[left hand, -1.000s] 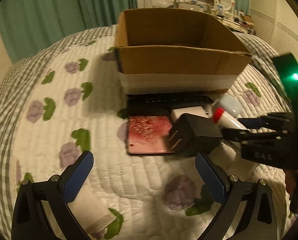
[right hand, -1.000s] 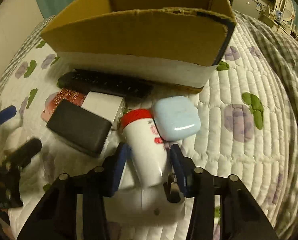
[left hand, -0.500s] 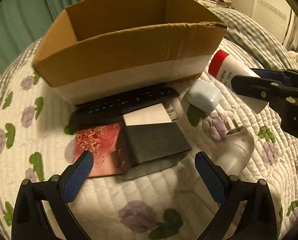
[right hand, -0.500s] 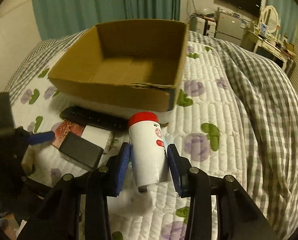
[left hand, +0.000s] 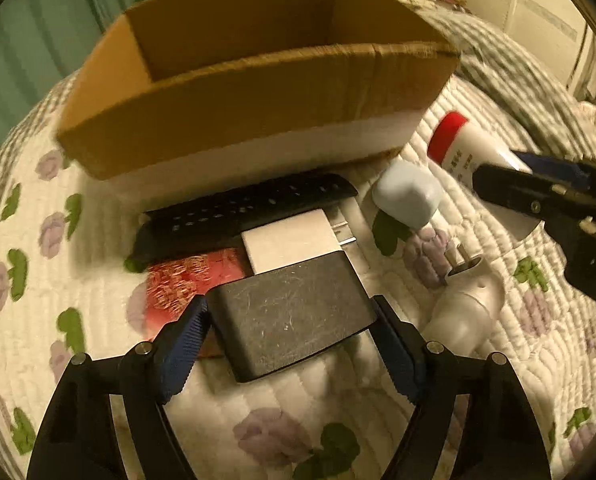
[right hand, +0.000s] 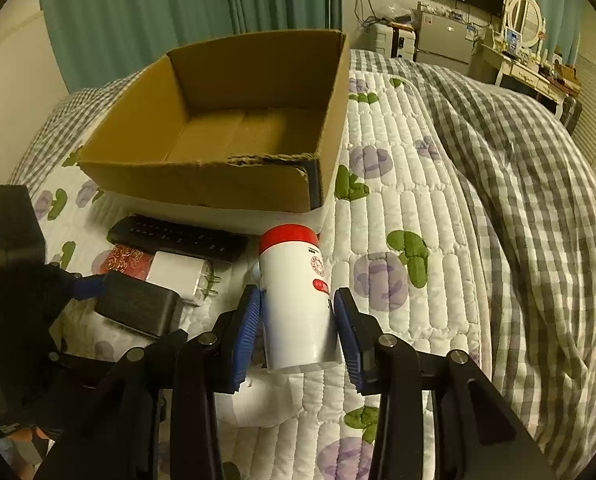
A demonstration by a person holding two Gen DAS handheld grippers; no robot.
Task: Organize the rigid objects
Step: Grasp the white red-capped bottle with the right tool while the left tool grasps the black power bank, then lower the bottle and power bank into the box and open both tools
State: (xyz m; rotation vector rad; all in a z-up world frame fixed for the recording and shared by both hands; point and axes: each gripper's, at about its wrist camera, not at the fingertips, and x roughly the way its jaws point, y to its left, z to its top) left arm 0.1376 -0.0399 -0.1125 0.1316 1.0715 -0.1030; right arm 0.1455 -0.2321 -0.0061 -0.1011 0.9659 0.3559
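Observation:
My left gripper [left hand: 290, 320] is closing on a black power adapter [left hand: 290, 312] that lies on the quilt, and its blue pads touch both ends. Behind the adapter lie a white plug charger [left hand: 286, 240], a red patterned card [left hand: 178, 280], a black remote [left hand: 250, 204] and a pale blue case [left hand: 407, 196]. My right gripper [right hand: 298, 320] is shut on a white bottle with a red cap [right hand: 294, 280], held upright above the quilt. The open cardboard box [right hand: 202, 184] stands just beyond, with nothing inside.
A white curved appliance [left hand: 465, 308] lies on the quilt right of the adapter, under the raised bottle. A grey checked blanket [right hand: 517, 200] is bunched on the right of the bed. Green curtains and a dresser stand behind the bed.
The left gripper moved in over the black adapter and its jaws narrowed onto it. The right gripper lifted the bottle off the quilt and turned it upright.

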